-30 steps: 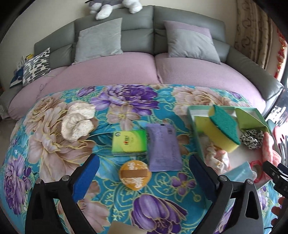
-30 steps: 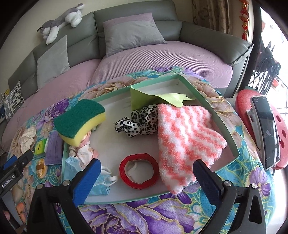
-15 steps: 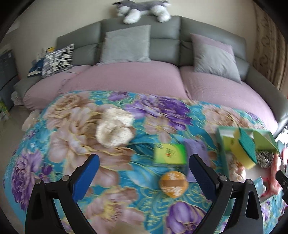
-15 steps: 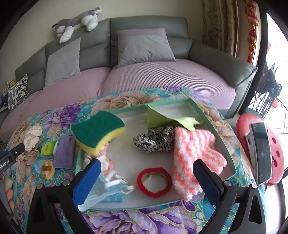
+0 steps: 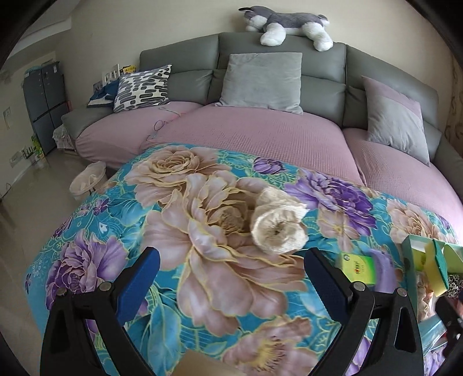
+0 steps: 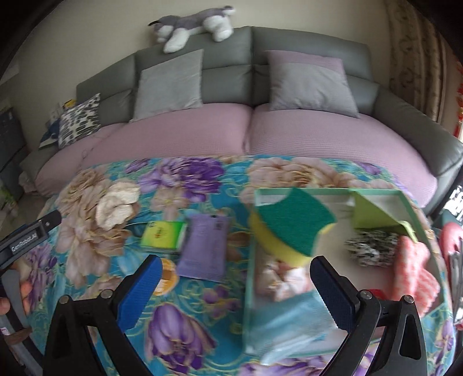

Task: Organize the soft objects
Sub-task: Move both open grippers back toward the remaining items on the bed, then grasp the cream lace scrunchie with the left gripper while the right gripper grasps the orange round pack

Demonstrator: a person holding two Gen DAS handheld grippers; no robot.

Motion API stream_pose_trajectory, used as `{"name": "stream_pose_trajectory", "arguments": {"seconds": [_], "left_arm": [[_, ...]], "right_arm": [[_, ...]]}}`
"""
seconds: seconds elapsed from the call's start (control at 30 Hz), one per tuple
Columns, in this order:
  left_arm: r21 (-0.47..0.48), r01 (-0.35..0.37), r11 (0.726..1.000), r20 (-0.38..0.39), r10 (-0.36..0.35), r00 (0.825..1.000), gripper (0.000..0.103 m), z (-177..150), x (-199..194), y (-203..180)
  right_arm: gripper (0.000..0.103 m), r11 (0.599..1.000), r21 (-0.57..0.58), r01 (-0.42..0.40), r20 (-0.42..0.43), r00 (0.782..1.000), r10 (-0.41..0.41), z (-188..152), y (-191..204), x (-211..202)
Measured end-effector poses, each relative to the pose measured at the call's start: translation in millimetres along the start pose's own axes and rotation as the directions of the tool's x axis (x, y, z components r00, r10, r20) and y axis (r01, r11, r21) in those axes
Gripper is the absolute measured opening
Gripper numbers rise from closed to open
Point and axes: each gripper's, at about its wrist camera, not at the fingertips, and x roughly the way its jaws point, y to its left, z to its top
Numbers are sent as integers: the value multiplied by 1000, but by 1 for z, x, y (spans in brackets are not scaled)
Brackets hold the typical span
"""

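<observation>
A cream rolled cloth [image 5: 277, 228] [image 6: 115, 206] lies on the floral tablecloth, just beyond my open left gripper [image 5: 230, 285] and a little right of its centre. My right gripper [image 6: 235, 292] is open and empty, above the left rim of the green tray [image 6: 249, 277]. In the tray lie a green and yellow sponge [image 6: 292, 228], a leopard scrunchie [image 6: 370, 245], a pink striped cloth [image 6: 413, 269], a pale floral cloth [image 6: 282, 277] and a blue face mask [image 6: 289, 318]. A green tissue pack [image 6: 163, 234], a purple packet [image 6: 207, 250] and an orange round puff [image 6: 167, 276] lie left of the tray.
A grey sofa with a pink cover [image 5: 260, 130] curves behind the table, with cushions and a plush dog [image 5: 286, 23] on top. A woven basket [image 5: 88, 179] stands on the floor at the left. A hand [image 6: 11, 292] holds the left gripper's handle.
My left gripper has swung left, bringing the cream rolled cloth near its centre. My right gripper has turned left from the tray's middle to its left rim.
</observation>
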Motion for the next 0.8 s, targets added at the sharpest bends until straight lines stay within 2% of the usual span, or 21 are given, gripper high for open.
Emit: {"name": "stream_pose_trajectory", "arguments": {"seconds": [0.23, 0.6, 0.8], "left_arm": [[-13, 8, 1000, -42, -9, 999, 100, -2, 18, 15], [-39, 18, 999, -107, -22, 994, 100, -10, 45, 26], [-63, 43, 997, -125, -51, 991, 100, -14, 55, 28]], "right_arm": [[103, 997, -72, -35, -88, 996, 29, -7, 41, 38], [103, 993, -87, -79, -225, 973, 58, -28, 66, 77], [92, 994, -60, -91, -268, 961, 72, -33, 67, 88]]}}
